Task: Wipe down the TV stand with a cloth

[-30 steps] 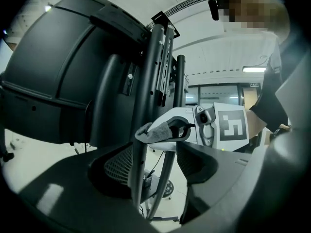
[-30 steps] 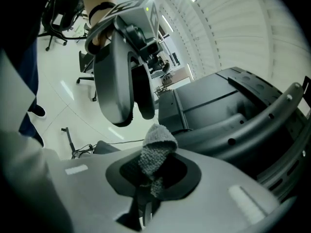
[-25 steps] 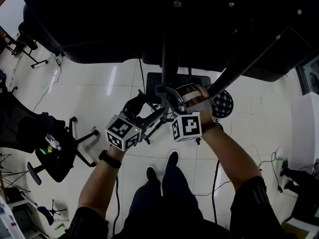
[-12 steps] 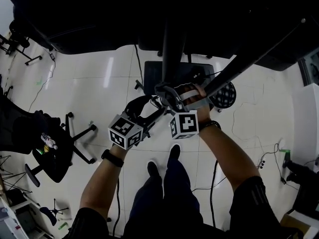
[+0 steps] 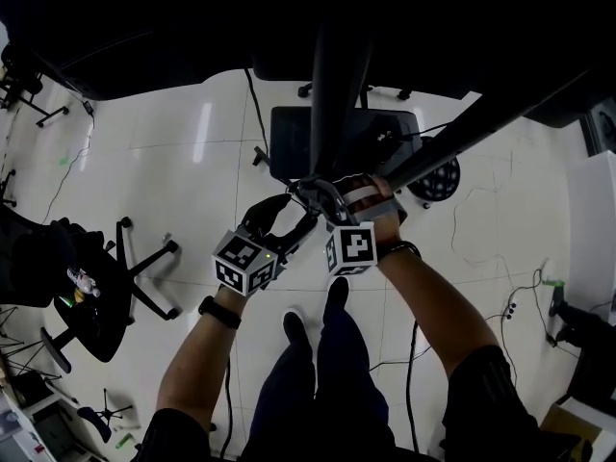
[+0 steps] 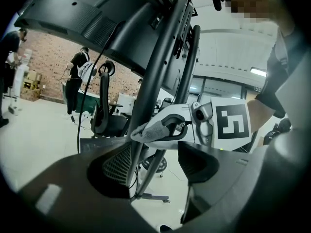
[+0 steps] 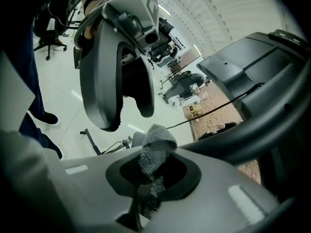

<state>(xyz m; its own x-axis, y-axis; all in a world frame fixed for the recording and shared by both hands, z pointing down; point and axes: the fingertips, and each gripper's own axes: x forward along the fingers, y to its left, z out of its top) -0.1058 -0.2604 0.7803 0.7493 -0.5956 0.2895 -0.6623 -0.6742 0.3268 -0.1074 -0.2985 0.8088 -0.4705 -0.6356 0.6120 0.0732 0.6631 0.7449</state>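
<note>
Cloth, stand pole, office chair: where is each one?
grey cloth (image 7: 158, 136), right gripper view, on its fluffy tip
stand pole (image 5: 339, 85), head view, on its mid-shaft
office chair (image 5: 94, 308), head view, on its seat

Two grippers: left gripper (image 5: 287, 224), jaws opening with nothing clamped, and right gripper (image 5: 322, 196). One cloth (image 7: 156, 141). One TV stand (image 5: 337, 85). Two shoes (image 5: 334, 296) near. Two people (image 6: 77, 76) far left.

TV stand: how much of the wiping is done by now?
Done: nothing shows as wiped; the black finish gives no sign either way. In hand: the right gripper is clamped on the grey cloth, which is up at the stand's post. The left gripper is alongside, jaws opening with nothing pressed between them. Left: probably the lower post and the base.
</note>
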